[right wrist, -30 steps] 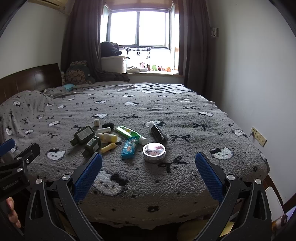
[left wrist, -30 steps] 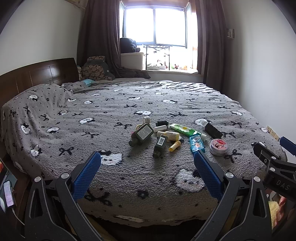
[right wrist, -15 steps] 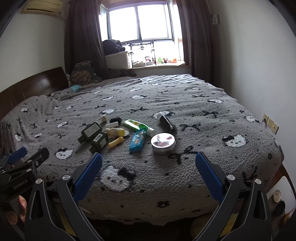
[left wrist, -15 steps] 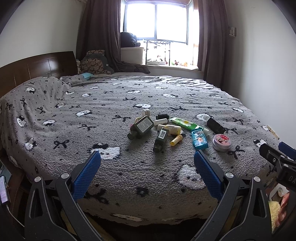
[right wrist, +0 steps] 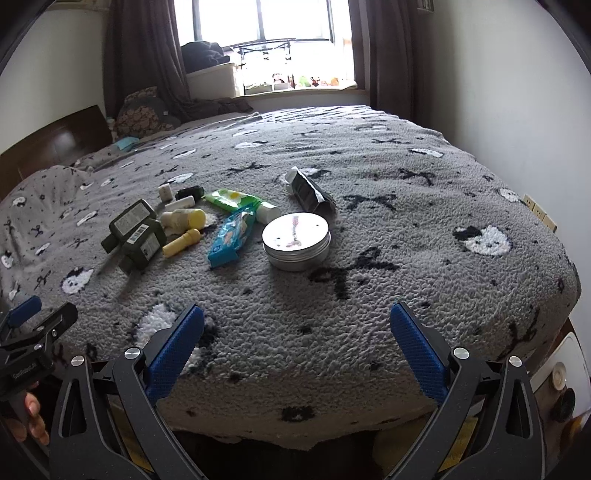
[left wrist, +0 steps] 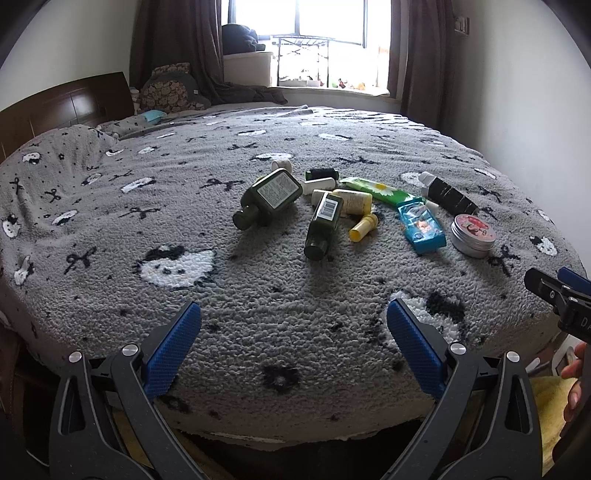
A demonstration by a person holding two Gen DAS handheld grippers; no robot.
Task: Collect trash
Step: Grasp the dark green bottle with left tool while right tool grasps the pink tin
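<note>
A cluster of trash lies on the grey patterned bed (left wrist: pixel 184 206): two dark green bottles (left wrist: pixel 271 197) (left wrist: pixel 325 223), a yellow tube (left wrist: pixel 364 227), a green tube (left wrist: pixel 380 190), a blue packet (left wrist: pixel 421 223), a round tin (left wrist: pixel 472 234) and a black tube (left wrist: pixel 448 194). My left gripper (left wrist: pixel 293 349) is open and empty, over the bed's near edge, short of the bottles. My right gripper (right wrist: pixel 295 349) is open and empty, just short of the round tin (right wrist: pixel 295 242) and blue packet (right wrist: pixel 232 236).
A wooden headboard (left wrist: pixel 55 107) and cushions (left wrist: pixel 166 90) are at the far left. A window with dark curtains (left wrist: pixel 317 33) is beyond the bed. A white wall (right wrist: pixel 517 92) with sockets (right wrist: pixel 539 212) runs along the right. The right gripper's tip (left wrist: pixel 554 291) shows at the left view's right edge.
Both grippers have moved forward and tilted down toward the bed, so the trash cluster appears nearer and larger. Both stay open.
</note>
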